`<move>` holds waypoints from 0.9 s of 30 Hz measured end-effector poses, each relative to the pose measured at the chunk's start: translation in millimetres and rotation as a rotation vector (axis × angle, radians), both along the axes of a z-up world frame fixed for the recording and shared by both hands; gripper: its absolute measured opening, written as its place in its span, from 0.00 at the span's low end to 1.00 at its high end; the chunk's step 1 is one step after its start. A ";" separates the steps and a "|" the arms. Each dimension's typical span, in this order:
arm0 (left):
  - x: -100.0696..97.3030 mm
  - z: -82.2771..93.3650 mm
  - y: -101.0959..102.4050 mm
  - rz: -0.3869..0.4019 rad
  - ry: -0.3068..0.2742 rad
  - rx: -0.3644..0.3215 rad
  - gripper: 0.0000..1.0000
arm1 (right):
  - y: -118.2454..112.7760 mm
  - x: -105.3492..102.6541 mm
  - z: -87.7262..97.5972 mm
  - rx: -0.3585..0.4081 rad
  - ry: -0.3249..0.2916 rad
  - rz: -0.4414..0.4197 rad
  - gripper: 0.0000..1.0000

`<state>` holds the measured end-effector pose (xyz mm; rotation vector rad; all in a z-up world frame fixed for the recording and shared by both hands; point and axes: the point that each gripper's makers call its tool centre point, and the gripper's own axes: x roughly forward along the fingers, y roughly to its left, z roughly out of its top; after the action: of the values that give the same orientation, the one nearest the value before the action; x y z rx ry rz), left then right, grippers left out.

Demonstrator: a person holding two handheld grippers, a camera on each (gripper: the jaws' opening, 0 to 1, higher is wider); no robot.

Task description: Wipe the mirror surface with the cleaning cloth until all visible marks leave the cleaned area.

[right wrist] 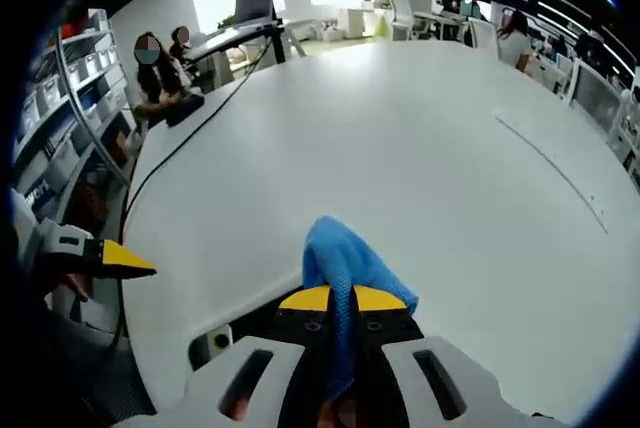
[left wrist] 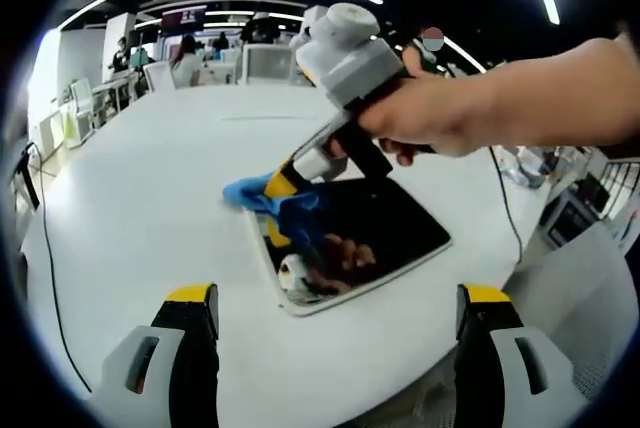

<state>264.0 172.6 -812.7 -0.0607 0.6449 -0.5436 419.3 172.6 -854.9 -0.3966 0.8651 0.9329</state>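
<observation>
Two grippers: listed below.
Right gripper (right wrist: 343, 300): pinches blue cleaning cloth (right wrist: 342, 266) at mirror (left wrist: 385, 218) edge.
Left gripper (left wrist: 337, 296): jaws spread, holding nothing.
Mirror: flat on white table (left wrist: 150, 178).

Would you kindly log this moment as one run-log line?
right gripper: shut on blue cloth, at mirror corner | left gripper: open, hovering | table: white

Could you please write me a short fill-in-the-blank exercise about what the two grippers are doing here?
1. The right gripper is shut on a cloth whose colour is ____.
2. In the left gripper view, the cloth touches the ____ corner of the mirror.
3. The left gripper hangs with its jaws ____.
4. The mirror lies flat on a table whose colour is ____.

Missing words: blue; far left; open; white
</observation>
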 end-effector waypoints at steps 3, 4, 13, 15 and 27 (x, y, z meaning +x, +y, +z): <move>-0.1 -0.9 -1.4 -0.006 0.002 -0.001 0.99 | -0.1 0.7 -0.8 0.003 0.000 0.004 0.02; 0.0 -1.2 -1.9 -0.008 0.002 0.001 0.99 | -0.2 2.7 -2.5 0.004 0.001 0.005 0.02; -0.9 -1.6 -5.9 -0.017 0.002 0.002 0.99 | -0.1 11.1 -4.1 0.008 -0.014 0.001 0.02; -0.9 -1.5 -5.8 -0.019 0.000 0.005 0.99 | 0.1 11.1 -3.8 0.010 -0.010 -0.004 0.02; -2.3 -0.8 -6.5 -0.034 -0.003 0.021 0.99 | -10.3 4.9 2.5 -0.001 -0.018 -0.019 0.02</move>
<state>261.7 166.1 -813.5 -0.0290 0.6502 -0.5694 424.2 162.3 -852.4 -0.3964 0.8513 0.9103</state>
